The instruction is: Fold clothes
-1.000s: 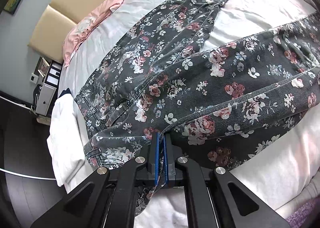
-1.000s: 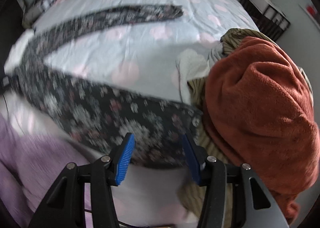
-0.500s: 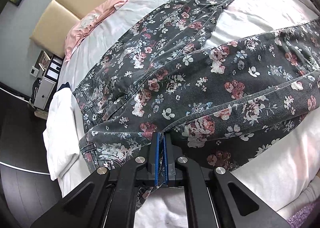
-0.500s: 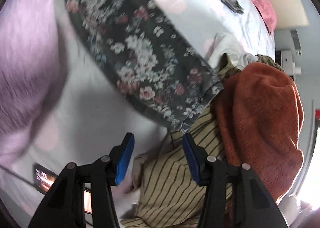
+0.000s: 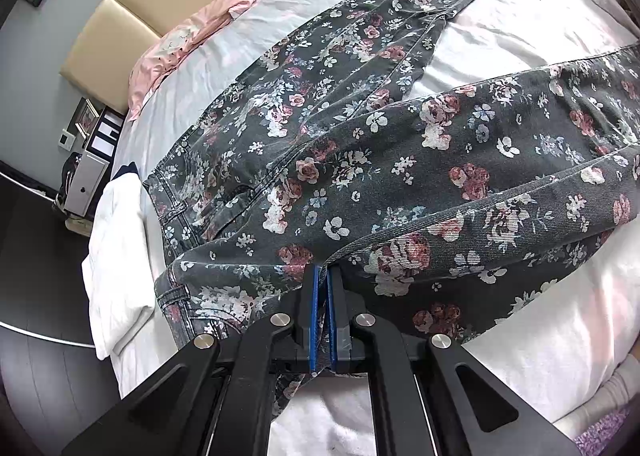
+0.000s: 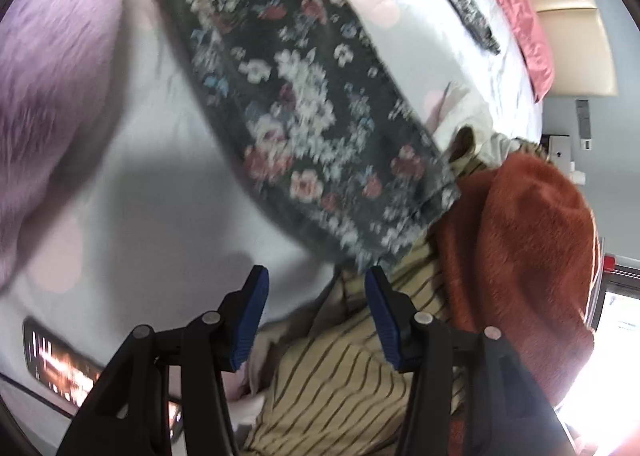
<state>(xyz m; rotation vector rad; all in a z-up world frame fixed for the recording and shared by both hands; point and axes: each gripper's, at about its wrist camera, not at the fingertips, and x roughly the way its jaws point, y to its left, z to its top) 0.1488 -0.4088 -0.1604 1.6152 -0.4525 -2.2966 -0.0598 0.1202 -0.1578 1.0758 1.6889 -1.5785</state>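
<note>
We have the floral jeans spread flat on the bed, waistband at the side edge by the white folded cloth, legs running across toward the far side. Left hand-held gripper is clamped tight on a denim fold near the crotch seam. Right hand-held gripper is partly open with nothing between its pads, hovering over the striped garment beside the rust fleece, just short of the jeans' hem. Phone lies near the bed edge.

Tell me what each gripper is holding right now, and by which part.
The left gripper is shut on the floral jeans, pinching the near edge by the waistband end. The right gripper is open and holds nothing.
</note>
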